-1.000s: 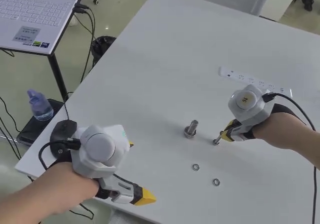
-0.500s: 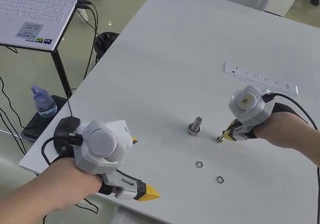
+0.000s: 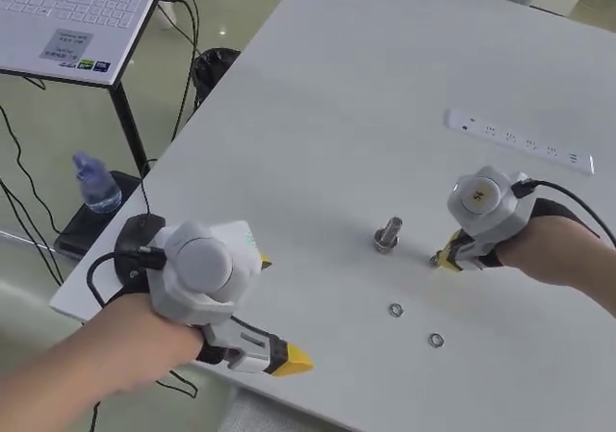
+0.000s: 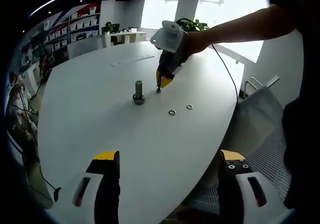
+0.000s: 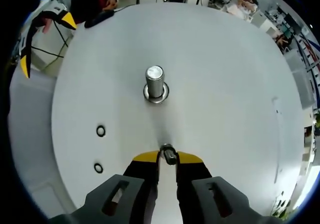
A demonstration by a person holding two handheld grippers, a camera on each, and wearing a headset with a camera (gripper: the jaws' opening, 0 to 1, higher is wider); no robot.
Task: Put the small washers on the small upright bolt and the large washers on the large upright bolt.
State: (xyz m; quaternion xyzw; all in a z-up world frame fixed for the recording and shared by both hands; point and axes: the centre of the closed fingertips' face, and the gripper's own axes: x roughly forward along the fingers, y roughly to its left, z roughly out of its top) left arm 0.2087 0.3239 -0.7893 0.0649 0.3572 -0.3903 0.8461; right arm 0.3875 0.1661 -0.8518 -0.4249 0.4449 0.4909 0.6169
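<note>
From the head view, the small bolt point(image 5: 169, 154) is nearly lost behind the tips of the right hand-held gripper point(image 5: 169, 158). Its own view is plainer: its jaws are pressed in on the bolt's top, pinching it. I cannot tell whether a washer sits on that bolt. The ring at the foot of the large bolt point(image 3: 388, 235) may be a washer or the bolt's own base. The two loose washers point(image 3: 396, 310) point(image 3: 436, 340) are too small to judge by size.

The table point(image 3: 318, 95) is wide and bare beyond the bolts, with only a power strip point(image 3: 520, 141) far back. The near edge runs close under the left hand-held gripper point(image 4: 168, 156), whose jaws are spread wide and hold nothing.

The large bolt stands upright just beside the small one, on the far side from the right hand-held gripper. The washers lie flat, apart from each other, between the bolts and the near edge and well apart from the left hand-held gripper.
</note>
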